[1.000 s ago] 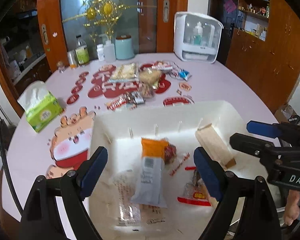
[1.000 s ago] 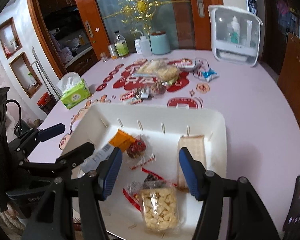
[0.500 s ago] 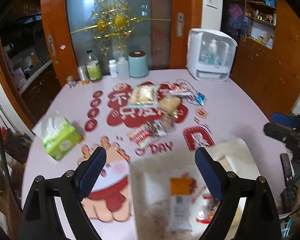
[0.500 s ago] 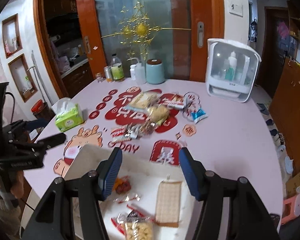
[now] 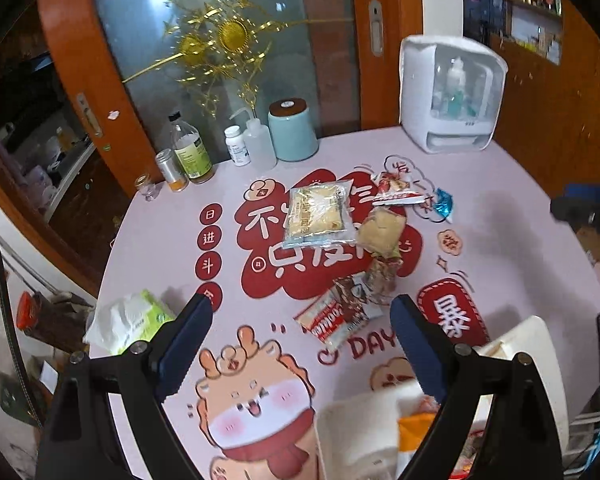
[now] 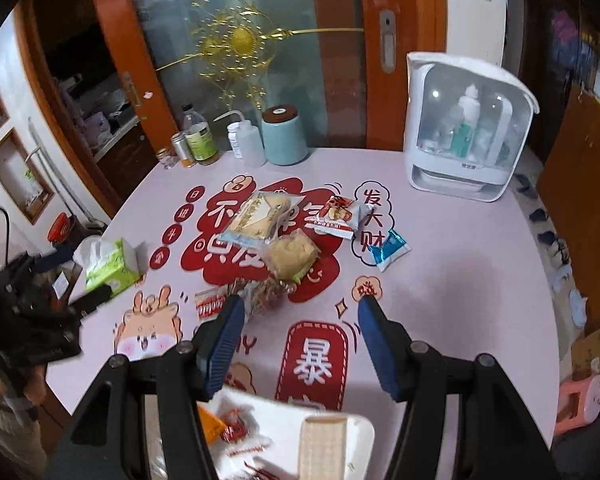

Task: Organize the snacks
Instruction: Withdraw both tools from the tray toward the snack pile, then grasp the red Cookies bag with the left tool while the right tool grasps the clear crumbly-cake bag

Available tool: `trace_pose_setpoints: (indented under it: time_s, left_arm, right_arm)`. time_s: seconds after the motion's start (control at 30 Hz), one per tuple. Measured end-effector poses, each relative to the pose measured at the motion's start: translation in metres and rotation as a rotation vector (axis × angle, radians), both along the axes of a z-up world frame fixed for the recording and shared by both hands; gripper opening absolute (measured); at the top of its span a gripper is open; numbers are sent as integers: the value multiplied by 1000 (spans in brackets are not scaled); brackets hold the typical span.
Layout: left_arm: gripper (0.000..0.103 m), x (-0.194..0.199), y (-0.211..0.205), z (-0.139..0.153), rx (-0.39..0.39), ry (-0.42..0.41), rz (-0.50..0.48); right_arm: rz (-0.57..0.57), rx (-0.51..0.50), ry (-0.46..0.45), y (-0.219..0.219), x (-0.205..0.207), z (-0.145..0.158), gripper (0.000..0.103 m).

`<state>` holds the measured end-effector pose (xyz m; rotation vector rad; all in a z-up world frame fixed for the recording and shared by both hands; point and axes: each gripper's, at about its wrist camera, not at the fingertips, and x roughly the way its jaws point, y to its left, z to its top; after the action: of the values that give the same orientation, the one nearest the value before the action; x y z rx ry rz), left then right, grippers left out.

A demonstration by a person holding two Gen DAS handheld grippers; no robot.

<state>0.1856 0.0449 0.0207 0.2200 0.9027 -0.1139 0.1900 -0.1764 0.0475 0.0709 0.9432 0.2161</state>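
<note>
Reaching for snacks (image 5: 340, 240) mid-table, beyond the tray (image 5: 540, 344) | both grippers (image 5: 300, 332) (image 6: 300, 328) spread wide, empty | packets light, crinkly, slippery: pinch a sealed edge, you'll crush crackers otherwise

Home dining room: table (image 5: 500, 240), sliding door (image 6: 340, 60) (glass).

Black gripper arms, silver screws, ribbed blue fingers (image 5: 186, 334) (image 6: 224, 344).

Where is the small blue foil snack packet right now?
In both wrist views the small blue foil snack packet lies on the pink table, right of the snack pile, beside the red-and-white snack bag.
</note>
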Motion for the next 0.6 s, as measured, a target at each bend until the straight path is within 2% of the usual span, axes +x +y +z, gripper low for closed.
trace_pose_setpoints:
  time_s: [0.1,0.23,0.37,0.53,0.6]
  left_arm:
    - [90,32,0,-12,58,22,34]
    - [90,71,6,-39,57,102,69]
    - [90,96,11,-82,58,210,111]
    - [90,111,12,-135,116,317,167]
    - [90,115,14,-147,98,353,185]
  right_arm:
    - [-18,17,44,3,34,-4,60]
    - [-45,35,120,9,79,-24,60]
    - [-60,83,224,14,117,-64,60]
    - [-85,150,327,26,151,-121,60]
    - [-90,161,357,31,160,-139,60]
